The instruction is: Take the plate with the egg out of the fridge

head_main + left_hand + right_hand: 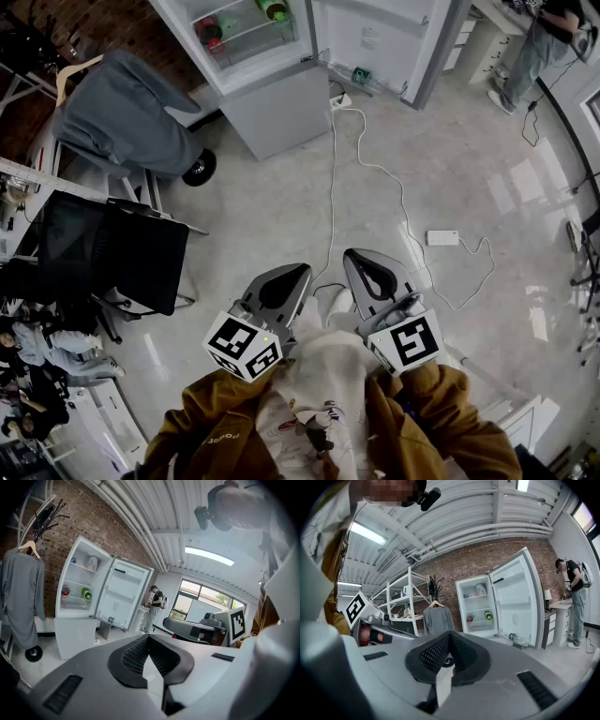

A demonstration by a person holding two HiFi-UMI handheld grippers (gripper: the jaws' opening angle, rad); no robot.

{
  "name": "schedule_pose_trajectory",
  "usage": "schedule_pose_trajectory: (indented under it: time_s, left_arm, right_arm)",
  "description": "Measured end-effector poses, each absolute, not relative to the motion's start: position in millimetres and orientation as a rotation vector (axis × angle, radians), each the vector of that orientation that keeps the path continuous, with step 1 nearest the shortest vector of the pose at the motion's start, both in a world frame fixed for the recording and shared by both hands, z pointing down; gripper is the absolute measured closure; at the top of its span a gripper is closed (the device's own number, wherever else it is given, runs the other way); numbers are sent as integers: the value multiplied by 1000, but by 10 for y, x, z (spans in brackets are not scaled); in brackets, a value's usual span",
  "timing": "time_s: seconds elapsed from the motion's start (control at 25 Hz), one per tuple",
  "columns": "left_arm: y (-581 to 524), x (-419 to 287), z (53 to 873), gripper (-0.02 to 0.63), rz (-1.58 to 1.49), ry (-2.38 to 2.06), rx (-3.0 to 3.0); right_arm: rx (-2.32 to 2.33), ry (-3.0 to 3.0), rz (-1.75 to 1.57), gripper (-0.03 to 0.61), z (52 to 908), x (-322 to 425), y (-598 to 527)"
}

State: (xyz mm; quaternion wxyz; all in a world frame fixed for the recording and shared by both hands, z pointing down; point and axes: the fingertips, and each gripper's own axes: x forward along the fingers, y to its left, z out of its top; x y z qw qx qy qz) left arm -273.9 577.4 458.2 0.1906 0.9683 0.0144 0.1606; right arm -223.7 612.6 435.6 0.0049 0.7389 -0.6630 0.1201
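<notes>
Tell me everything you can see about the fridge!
The fridge is tall and white and stands on the floor against a brick wall. Its upper door is swung wide open to the right, and the lower part is closed. Inside are pale shelves. The top one holds something white, too small to tell what. Lower down sit a red thing and a green bottle.
</notes>
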Motion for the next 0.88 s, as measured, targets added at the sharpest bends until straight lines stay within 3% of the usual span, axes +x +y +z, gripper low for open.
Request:
schedule_pose_trajectory:
  time_s: [0.88]
  left_arm:
    - [6491, -2054, 4707, 606, 526, 269, 2702]
  right_arm:
    - [2469, -1985, 404, 581, 4429, -1753, 6869]
